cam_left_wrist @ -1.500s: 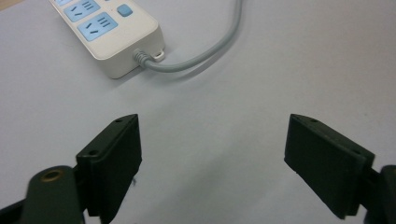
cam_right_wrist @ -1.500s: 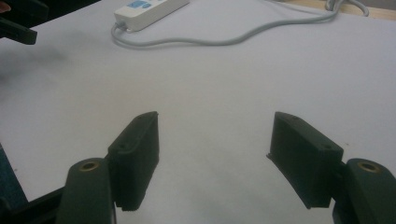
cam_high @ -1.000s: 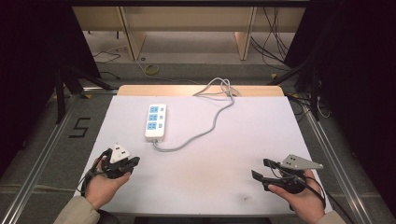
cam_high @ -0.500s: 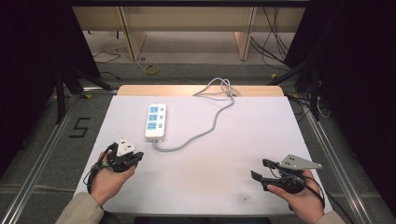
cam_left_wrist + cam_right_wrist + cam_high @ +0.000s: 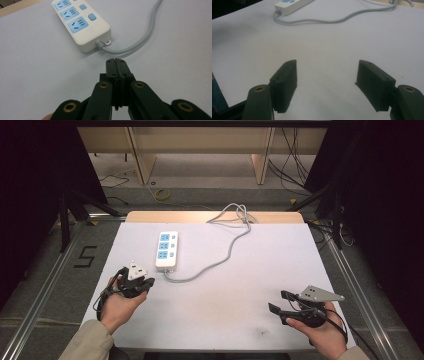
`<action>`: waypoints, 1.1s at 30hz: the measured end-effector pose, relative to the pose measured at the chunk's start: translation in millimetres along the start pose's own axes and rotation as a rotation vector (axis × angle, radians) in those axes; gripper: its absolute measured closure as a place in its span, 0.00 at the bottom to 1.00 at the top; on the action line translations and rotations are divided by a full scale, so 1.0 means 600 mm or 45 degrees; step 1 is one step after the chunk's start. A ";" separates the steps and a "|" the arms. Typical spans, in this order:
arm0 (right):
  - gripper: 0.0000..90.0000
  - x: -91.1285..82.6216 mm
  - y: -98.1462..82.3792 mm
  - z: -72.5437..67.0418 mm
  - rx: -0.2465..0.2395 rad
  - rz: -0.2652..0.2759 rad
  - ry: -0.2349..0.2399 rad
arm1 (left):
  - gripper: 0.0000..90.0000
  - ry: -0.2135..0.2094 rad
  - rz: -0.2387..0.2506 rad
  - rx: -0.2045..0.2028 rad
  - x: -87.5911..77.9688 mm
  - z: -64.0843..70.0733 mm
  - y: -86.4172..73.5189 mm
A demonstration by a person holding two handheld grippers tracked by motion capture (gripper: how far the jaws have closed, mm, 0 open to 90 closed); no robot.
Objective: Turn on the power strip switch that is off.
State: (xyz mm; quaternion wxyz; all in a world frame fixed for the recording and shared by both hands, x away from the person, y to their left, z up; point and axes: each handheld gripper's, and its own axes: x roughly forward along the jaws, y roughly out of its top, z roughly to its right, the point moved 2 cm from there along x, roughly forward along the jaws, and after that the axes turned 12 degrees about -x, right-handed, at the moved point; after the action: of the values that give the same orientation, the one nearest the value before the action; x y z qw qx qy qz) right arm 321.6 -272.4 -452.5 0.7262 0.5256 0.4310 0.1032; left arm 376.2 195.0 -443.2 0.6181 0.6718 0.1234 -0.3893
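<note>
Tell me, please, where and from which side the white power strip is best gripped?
Probably across its narrow width, near the cord end. The power strip lies flat on the table, long and slim, so jaws from above can span its two long sides. The left gripper is nearest but shut, so it must open first; the cord leaves that end, so stay just behind it.

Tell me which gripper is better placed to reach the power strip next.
Left. The left gripper, jaws shut, points at the power strip close ahead; the right gripper sits open, far across the table.
</note>
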 end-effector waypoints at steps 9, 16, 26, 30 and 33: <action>0.37 0.001 -0.001 0.000 0.001 -0.006 0.002 | 1.00 0.014 -0.012 0.001 0.007 -0.003 0.011; 0.37 0.002 -0.001 0.000 0.003 -0.006 0.002 | 1.00 0.021 -0.010 -0.015 0.013 -0.007 0.019; 0.37 0.002 -0.001 0.000 0.001 -0.009 0.000 | 1.00 0.035 -0.009 -0.021 0.025 -0.005 0.033; 0.37 0.002 -0.002 0.000 0.000 -0.010 0.001 | 1.00 0.038 -0.012 -0.010 0.031 -0.004 0.040; 0.37 0.002 -0.002 0.000 0.001 -0.012 0.003 | 1.00 0.043 -0.016 -0.006 0.035 -0.002 0.043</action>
State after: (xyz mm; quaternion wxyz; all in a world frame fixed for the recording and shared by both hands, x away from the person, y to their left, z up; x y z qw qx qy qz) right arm 322.0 -272.1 -453.9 0.7259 0.5238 0.4343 0.1003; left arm 407.3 184.4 -438.5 0.6150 0.6760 0.1390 -0.3814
